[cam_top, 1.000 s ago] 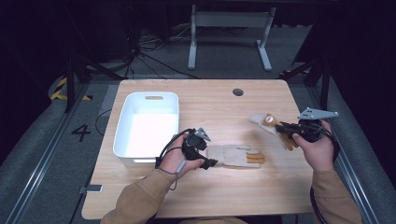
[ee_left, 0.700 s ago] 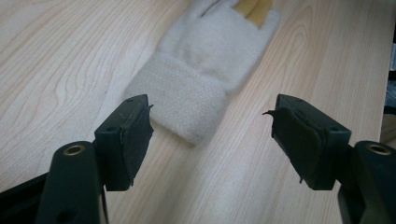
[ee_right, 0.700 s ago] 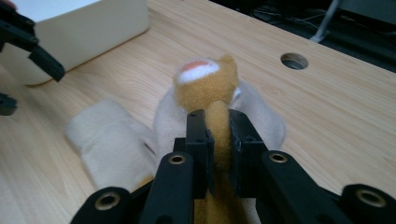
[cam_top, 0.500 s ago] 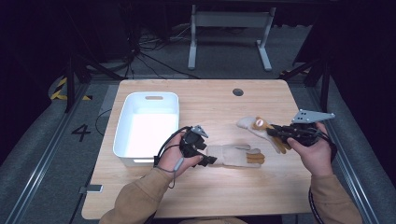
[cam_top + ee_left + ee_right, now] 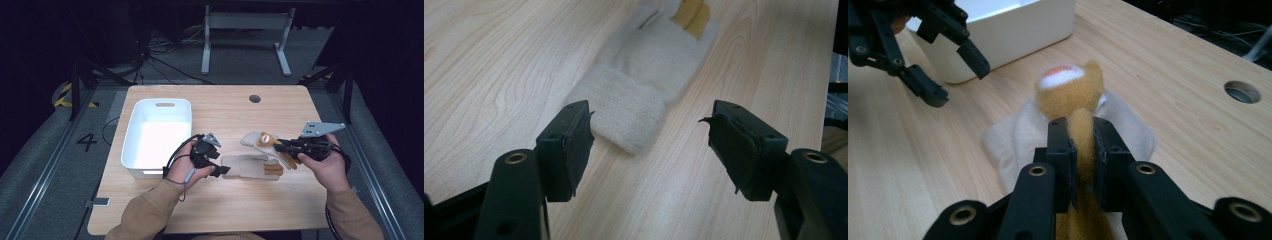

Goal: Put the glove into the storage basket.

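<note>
White rectangular plastic bin (image 5: 134,131) at nine o'clock seen empty; nothing deposited yet. Cream knitted glove with yellow fingertips (image 5: 252,165) flat mid-table, framed by spread, just-closing left gripper (image 5: 220,167). Second cream-and-orange glove (image 5: 1070,90) pinched by right gripper (image 5: 1083,142) at three o'clock.

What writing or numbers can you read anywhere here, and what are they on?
"4": a dark numeral on the grey floor left of the table.
The gloves, the white bin and both grippers show no readable writing.
</note>
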### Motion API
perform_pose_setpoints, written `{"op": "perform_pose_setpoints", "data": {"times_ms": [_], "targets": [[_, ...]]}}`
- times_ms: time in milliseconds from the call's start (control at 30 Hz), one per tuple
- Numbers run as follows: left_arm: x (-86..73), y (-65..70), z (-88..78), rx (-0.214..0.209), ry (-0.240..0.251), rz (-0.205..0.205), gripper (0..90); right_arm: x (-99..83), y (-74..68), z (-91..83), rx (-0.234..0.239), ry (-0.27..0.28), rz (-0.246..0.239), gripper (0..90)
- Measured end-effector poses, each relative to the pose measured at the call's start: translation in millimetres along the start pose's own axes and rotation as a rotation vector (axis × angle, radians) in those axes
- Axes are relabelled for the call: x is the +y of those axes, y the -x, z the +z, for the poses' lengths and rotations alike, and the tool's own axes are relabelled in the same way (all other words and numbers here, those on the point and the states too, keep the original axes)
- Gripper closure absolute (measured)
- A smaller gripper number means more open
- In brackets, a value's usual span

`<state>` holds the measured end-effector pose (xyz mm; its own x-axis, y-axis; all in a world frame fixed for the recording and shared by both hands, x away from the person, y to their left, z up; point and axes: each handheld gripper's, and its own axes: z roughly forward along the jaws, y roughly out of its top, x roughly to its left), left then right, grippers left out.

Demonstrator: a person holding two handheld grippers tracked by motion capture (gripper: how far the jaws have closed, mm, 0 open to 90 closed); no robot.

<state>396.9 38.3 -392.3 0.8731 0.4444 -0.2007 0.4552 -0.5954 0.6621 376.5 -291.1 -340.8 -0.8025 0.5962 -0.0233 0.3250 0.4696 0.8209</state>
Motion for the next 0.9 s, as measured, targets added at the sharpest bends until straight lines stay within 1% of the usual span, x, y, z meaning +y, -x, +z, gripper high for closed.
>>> {"op": "perform_pose_setpoints", "data": {"times_ms": [67, 133, 200, 333, 367, 433, 467, 600, 633, 667, 700, 733, 767, 800, 833, 867, 900], "targets": [[-0.8, -1.2, -0.4, 0.014, 0.009, -0.007, 34.8, 1.0, -2.3, 2.7, 0.013, -0.003, -0.011, 79.9], [-0.2, -2.0, 0.2, 0.034, 0.011, -0.041, 34.7, 1.7, -4.5, 6.0, 0.035, -0.004, -0.015, 79.8], [-0.2, -1.7, -0.4, 0.052, 0.015, -0.051, 34.8, 1.6, -6.2, 9.8, 0.052, -0.011, -0.023, 79.8], [0.8, -0.1, -2.8, 0.055, 0.016, -0.041, 35.2, 0.5, -9.9, 17.1, 0.079, -0.028, -0.036, 79.7], [0.8, 0.2, -3.0, 0.055, 0.018, -0.033, 35.3, 0.2, -10.7, 19.0, 0.087, -0.031, -0.039, 79.7], [0.1, -0.3, -3.7, 0.056, 0.008, -0.006, 37.3, -0.5, -12.0, 22.3, 0.098, -0.036, -0.048, 79.7], [-0.4, -0.8, -3.6, 0.055, 0.006, -0.002, 38.0, -0.9, -12.5, 23.9, 0.104, -0.037, -0.052, 79.7], [-2.1, -2.0, -2.3, 0.038, 0.003, -0.015, 39.9, -3.4, -14.4, 31.4, 0.125, -0.05, -0.064, 79.6], [-2.1, -2.0, -2.1, 0.026, 0.012, -0.027, 39.8, -4.1, -14.8, 33.5, 0.132, -0.054, -0.067, 79.6], [-1.6, -1.9, -2.4, -0.002, 0.014, -0.059, 39.7, -4.9, -15.2, 35.3, 0.135, -0.058, -0.068, 79.6], [-1.6, -1.9, -2.4, -0.002, 0.014, -0.059, 40.5, -5.8, -15.1, 37.3, 0.138, -0.062, -0.07, 79.6], [-1.3, -1.2, -2.2, -0.025, 0.017, -0.061, 43.7, -6.9, -14.8, 39.3, 0.141, -0.067, -0.071, 79.5], [-0.9, -0.7, -2.5, -0.002, 0.01, -0.03, 44.7, -8.2, -14.2, 41.2, 0.146, -0.075, -0.07, 79.5], [-0.7, -0.4, -2.5, 0.012, 0.004, -0.008, 46.3, -9.7, -13.3, 43.2, 0.15, -0.081, -0.07, 79.4], [-0.7, -0.7, -2.6, 0.015, -0.002, -0.003, 46.9, -11.3, -12.3, 45.0, 0.154, -0.089, -0.069, 79.4], [-1.0, -1.0, -2.9, 0.02, -0.009, -0.012, 46.8, -13.1, -11.1, 46.8, 0.155, -0.096, -0.069, 79.4], [-1.2, -1.7, -2.9, 0.026, -0.014, -0.011, 47.6, -14.9, -9.8, 48.5, 0.16, -0.101, -0.068, 79.3]]}}
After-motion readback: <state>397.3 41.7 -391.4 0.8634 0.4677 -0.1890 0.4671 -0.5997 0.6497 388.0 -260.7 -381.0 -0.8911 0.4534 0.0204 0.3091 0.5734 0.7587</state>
